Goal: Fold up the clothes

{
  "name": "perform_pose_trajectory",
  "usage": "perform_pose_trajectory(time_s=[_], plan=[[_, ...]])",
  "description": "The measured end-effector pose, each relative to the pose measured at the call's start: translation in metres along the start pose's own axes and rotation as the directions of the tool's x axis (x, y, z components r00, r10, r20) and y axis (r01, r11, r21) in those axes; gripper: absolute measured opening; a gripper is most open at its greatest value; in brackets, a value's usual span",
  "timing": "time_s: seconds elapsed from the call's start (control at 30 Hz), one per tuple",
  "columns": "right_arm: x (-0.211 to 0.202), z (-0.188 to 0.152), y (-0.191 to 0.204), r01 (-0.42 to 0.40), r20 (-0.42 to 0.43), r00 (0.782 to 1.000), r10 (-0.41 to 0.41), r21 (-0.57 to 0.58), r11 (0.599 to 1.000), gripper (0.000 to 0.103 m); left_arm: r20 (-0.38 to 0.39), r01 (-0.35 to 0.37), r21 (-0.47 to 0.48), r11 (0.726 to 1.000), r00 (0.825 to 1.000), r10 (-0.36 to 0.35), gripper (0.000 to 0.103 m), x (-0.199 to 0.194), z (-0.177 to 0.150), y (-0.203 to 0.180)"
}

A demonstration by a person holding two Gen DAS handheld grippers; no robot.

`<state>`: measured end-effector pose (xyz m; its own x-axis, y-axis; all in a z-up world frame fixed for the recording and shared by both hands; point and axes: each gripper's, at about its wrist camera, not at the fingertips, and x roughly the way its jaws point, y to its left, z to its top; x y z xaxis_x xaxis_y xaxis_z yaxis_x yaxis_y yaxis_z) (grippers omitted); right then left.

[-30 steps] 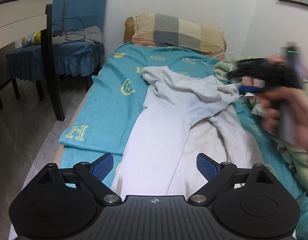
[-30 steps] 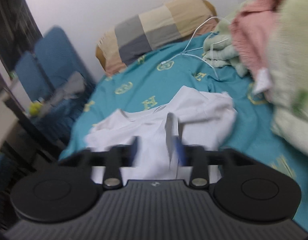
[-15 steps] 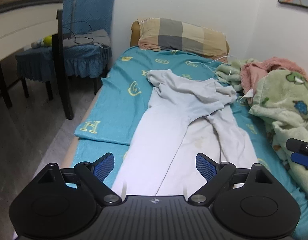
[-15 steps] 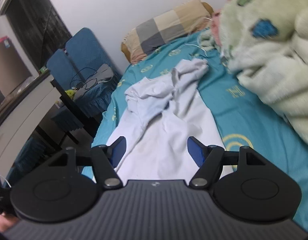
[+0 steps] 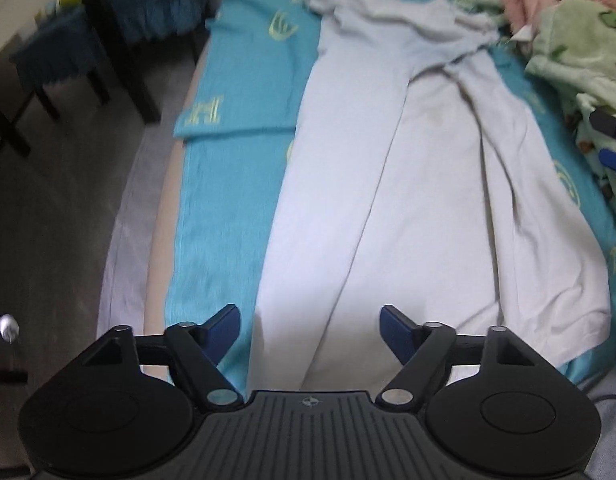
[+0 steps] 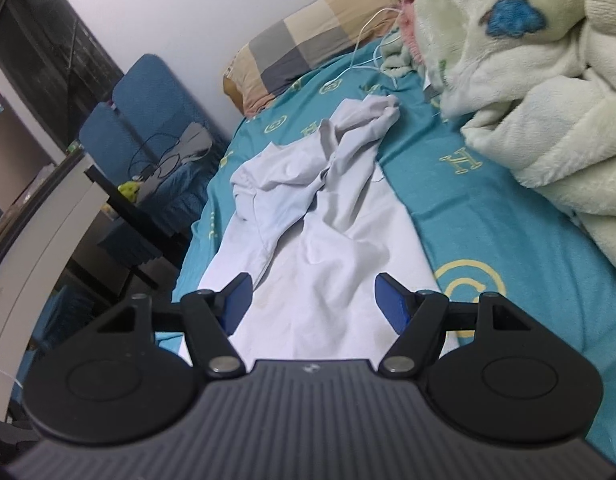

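A pair of white trousers lies lengthwise on the teal bed sheet, legs toward me and the waist bunched at the far end. It also shows in the right wrist view. My left gripper is open and empty, tilted down over the near leg ends. My right gripper is open and empty, just above the right leg near its hem. The right gripper's tip shows at the right edge of the left wrist view.
A heap of green and pink blankets fills the bed's right side. A checked pillow and a white cable lie at the head. Blue chairs and a dark table leg stand left of the bed.
My left gripper has tilted down and moved in over the leg ends. My right gripper has edged closer to the trousers; one second ago it was far up the bed, then drew back and opened.
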<state>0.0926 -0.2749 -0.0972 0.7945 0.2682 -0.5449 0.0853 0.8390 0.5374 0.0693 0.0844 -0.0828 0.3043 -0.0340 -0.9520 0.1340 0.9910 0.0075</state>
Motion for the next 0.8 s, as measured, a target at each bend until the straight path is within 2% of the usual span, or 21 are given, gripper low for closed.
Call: perform_pose_trajectory(time_s=[0.13, 0.17, 0.2, 0.23, 0.27, 0.3, 0.33, 0.37, 0.4, 0.53, 0.63, 0.8], plan=[[0.008, 0.001, 0.001, -0.005, -0.02, 1.0, 0.005, -0.006, 1.0, 0.071, -0.079, -0.049, 0.055, 0.997, 0.995, 0.054, 0.073, 0.006, -0.008, -0.006], [0.01, 0.001, 0.001, -0.006, -0.024, 1.0, 0.005, -0.006, 1.0, 0.071, -0.099, -0.065, 0.069, 0.996, 0.993, 0.072, 0.068, 0.01, -0.009, -0.008], [0.011, 0.001, 0.0, -0.006, -0.027, 1.0, 0.006, -0.005, 1.0, 0.071, -0.119, -0.08, 0.083, 0.993, 0.989, 0.09, 0.059, 0.015, -0.011, -0.01], [0.012, 0.001, 0.0, -0.006, -0.031, 0.999, 0.006, -0.003, 1.0, 0.071, -0.138, -0.085, 0.091, 0.992, 0.986, 0.097, 0.054, 0.019, -0.012, -0.012], [0.012, 0.001, -0.001, -0.005, -0.034, 0.999, 0.005, -0.001, 1.0, 0.071, -0.156, -0.085, 0.097, 0.992, 0.983, 0.1, 0.04, 0.024, -0.013, -0.014], [0.012, 0.001, -0.001, -0.004, -0.036, 0.999, 0.004, 0.0, 1.0, 0.071, -0.156, -0.086, 0.108, 0.99, 0.982, 0.103, 0.027, 0.025, -0.013, -0.016], [0.012, 0.001, -0.002, -0.003, -0.037, 0.999, 0.003, 0.001, 1.0, 0.071, -0.151, -0.088, 0.12, 0.989, 0.983, 0.106, 0.02, 0.024, -0.013, -0.018], [0.012, 0.001, -0.002, -0.001, -0.039, 0.999, 0.002, 0.002, 1.0, 0.071, -0.145, -0.089, 0.132, 0.987, 0.983, 0.108, 0.008, 0.023, -0.014, -0.02], [0.012, 0.001, -0.003, 0.0, -0.041, 0.999, 0.0, 0.004, 1.0, 0.071, -0.128, -0.09, 0.146, 0.985, 0.986, 0.109, 0.004, 0.019, -0.014, -0.023], [0.011, 0.001, -0.005, 0.003, -0.042, 0.999, -0.002, 0.015, 1.0, 0.071, -0.028, -0.085, 0.172, 0.981, 0.995, 0.091, 0.0, -0.021, -0.012, -0.035], [0.01, 0.0, -0.007, 0.005, -0.045, 0.999, -0.004, 0.024, 1.0, 0.071, 0.043, -0.017, 0.178, 0.984, 0.999, 0.01, 0.0, -0.06, -0.013, -0.055], [0.013, -0.002, -0.013, -0.031, -0.066, 0.997, 0.035, 0.065, 0.997, 0.071, 0.116, 0.07, 0.241, 0.968, 0.988, -0.1, 0.001, -0.098, -0.028, -0.092]])
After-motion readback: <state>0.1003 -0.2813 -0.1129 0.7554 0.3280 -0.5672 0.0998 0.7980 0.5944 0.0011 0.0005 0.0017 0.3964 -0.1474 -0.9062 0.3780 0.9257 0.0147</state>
